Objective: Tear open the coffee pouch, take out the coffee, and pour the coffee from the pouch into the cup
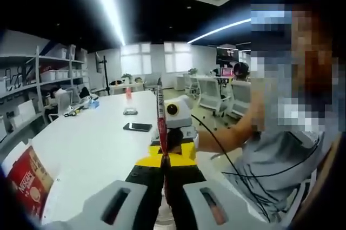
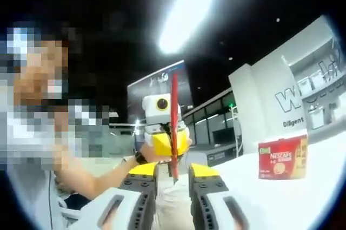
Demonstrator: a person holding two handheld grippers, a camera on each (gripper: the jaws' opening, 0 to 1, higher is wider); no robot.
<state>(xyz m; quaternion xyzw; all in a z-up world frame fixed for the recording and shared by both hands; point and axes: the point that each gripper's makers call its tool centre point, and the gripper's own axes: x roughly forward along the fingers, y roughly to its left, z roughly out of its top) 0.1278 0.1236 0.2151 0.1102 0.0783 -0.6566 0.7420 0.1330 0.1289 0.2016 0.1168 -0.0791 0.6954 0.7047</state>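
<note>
Red and thin, the coffee stick [image 1: 160,112] is pinched between both grippers, left gripper [image 1: 164,184] and right gripper [image 2: 173,178] shut on it, up above the table [image 1: 92,149] edge (red box [image 2: 283,157] nearby), so tearing it open looks next.

"NESCAFE" on red box [image 2: 283,158]; "Diligent" on white wall panel [image 2: 294,100] behind it
</note>
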